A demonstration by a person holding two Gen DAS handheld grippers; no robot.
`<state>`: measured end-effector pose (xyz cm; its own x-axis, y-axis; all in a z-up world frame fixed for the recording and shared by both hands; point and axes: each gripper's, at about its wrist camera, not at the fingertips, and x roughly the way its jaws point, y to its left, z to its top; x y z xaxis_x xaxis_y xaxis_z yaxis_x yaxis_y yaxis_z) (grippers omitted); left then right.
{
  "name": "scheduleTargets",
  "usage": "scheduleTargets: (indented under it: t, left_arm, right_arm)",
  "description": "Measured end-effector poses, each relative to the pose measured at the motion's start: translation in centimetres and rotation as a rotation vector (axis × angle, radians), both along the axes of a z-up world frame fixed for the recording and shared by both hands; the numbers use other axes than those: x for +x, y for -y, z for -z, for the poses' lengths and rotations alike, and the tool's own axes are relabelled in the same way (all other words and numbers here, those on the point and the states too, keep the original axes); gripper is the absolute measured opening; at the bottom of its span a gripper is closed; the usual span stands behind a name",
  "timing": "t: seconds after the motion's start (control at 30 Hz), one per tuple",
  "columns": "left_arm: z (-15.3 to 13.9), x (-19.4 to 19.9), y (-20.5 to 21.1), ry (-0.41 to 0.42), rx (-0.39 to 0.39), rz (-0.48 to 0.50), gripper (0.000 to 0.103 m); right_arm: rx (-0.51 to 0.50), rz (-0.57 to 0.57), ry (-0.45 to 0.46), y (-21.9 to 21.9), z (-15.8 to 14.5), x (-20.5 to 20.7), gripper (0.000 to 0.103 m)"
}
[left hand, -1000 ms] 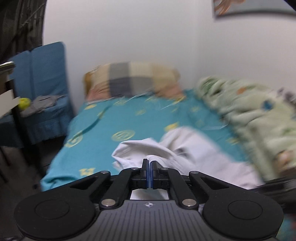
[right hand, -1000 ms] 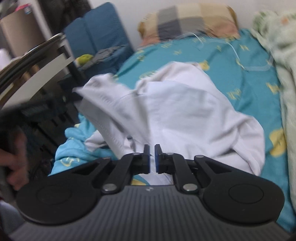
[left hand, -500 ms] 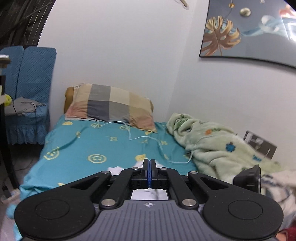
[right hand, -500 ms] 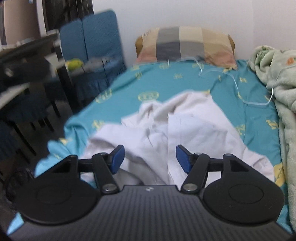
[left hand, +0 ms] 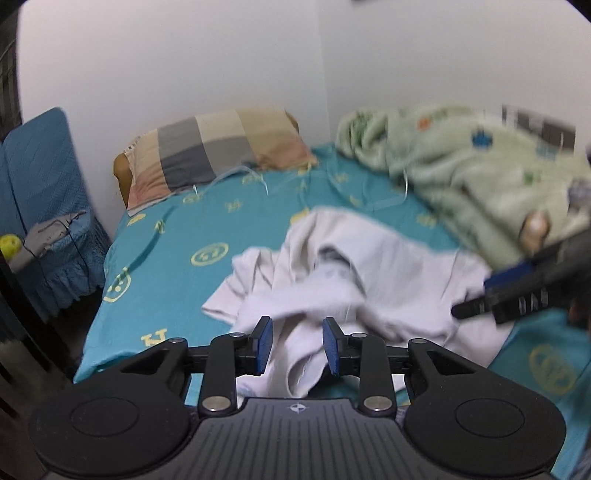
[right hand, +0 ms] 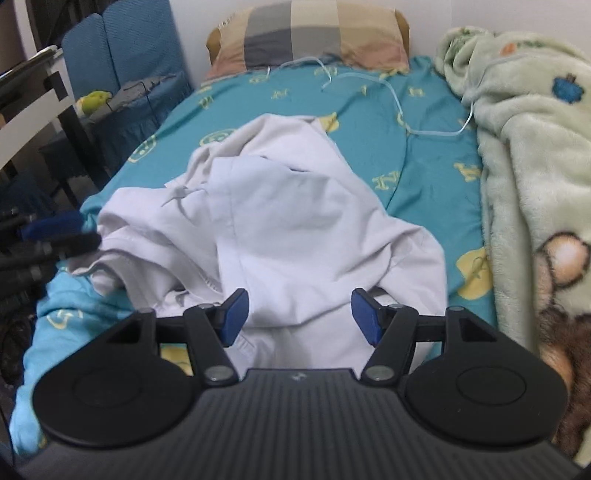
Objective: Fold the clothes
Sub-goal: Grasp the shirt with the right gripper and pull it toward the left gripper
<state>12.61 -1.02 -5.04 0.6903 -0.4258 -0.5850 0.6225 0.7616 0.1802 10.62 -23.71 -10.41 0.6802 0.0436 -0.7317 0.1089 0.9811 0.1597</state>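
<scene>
A crumpled white garment (right hand: 280, 206) lies in a heap on the teal bed sheet (right hand: 424, 155); it also shows in the left wrist view (left hand: 354, 273). My left gripper (left hand: 297, 345) is open just above the garment's near edge, holding nothing. My right gripper (right hand: 299, 314) is wide open over the garment's near end, empty. The right gripper appears at the right edge of the left wrist view (left hand: 524, 291), and the left gripper shows at the left edge of the right wrist view (right hand: 48, 236).
A checked pillow (right hand: 314, 33) lies at the head of the bed. A pale green blanket (right hand: 528, 147) is heaped along the right side. A white cable (right hand: 399, 107) runs across the sheet. A blue chair (left hand: 40, 206) with grey cloth stands left of the bed.
Both grippers have let go of the garment: the right opened half a second ago, the left just now. The garment has dropped into a heap on the sheet.
</scene>
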Motion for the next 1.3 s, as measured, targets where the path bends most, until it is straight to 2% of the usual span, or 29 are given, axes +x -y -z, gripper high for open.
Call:
scheduleTargets:
  t: [0.07,0.17,0.2,0.23,0.27,0.33,0.4,0.5,0.57,0.7,0.77,0.87,0.97,1.03,1.1,1.23,1.3]
  left_arm:
    - [1.0,0.4,0.7,-0.002,0.048,0.001,0.036]
    - [2.2,1.2,1.3,-0.014,0.103,-0.024,0.04]
    - [2.4,1.4,1.2,-0.023,0.113,-0.033,0.04]
    - [2.6,1.6,1.1,-0.031,0.12,-0.04,0.04]
    - [2.6,1.7,1.0,-0.039,0.119,-0.044,0.04]
    - [2.7,2.1,0.8,-0.053,0.114,-0.048,0.04]
    - [2.7,2.3,0.7,-0.061,0.106,-0.047,0.04]
    - [2.6,2.5,0.6,-0.074,0.093,-0.039,0.04]
    - [2.5,2.5,0.6,-0.073,0.087,-0.028,0.04]
    - [2.6,2.6,0.8,-0.074,0.076,-0.017,0.039]
    - [2.6,2.7,0.9,-0.073,0.079,-0.014,0.036]
    - [2.6,2.8,1.0,-0.072,0.084,-0.01,0.035]
    - [2.8,2.4,1.2,-0.062,0.11,-0.002,0.032]
    - [2.9,2.1,1.2,-0.055,0.13,-0.003,0.031]
    - [2.9,1.9,1.2,-0.048,0.14,-0.007,0.03]
    - [2.8,1.7,1.1,-0.047,0.142,-0.013,0.03]
    - [3.1,1.3,1.3,-0.036,0.17,-0.003,0.03]
  right_arm:
    - [0.027,-0.035,-0.03,0.0,0.6,1.5,0.064]
    - [0.008,-0.119,-0.142,-0.8,2.6,4.4,0.062]
    - [0.0,-0.12,-0.156,-0.8,2.9,4.8,0.058]
    - [-0.009,-0.12,-0.17,-0.9,3.3,5.3,0.048]
    - [-0.012,-0.118,-0.181,-0.9,3.6,5.7,0.023]
    - [0.015,-0.096,-0.179,-0.3,3.1,6.2,0.013]
    - [0.048,-0.067,-0.145,0.7,1.7,6.3,0.011]
    - [0.122,-0.016,-0.08,3.0,-0.6,6.4,0.01]
    - [0.135,0.026,-0.037,4.8,-1.8,7.0,0.01]
    - [0.196,0.174,0.0,9.8,-1.7,7.9,0.01]
    - [0.212,0.23,-0.009,11.5,-1.0,7.7,0.011]
    - [0.228,0.203,-0.047,11.7,0.0,6.4,0.012]
    - [0.18,0.151,-0.024,9.7,-0.9,4.8,0.017]
    - [0.148,0.117,-0.008,8.4,-1.4,3.8,0.032]
    - [0.116,0.083,0.008,7.1,-2.0,2.7,0.053]
    - [0.058,0.015,0.036,4.4,-3.1,0.7,0.055]
    - [0.074,-0.02,0.002,2.9,-2.0,0.6,0.055]
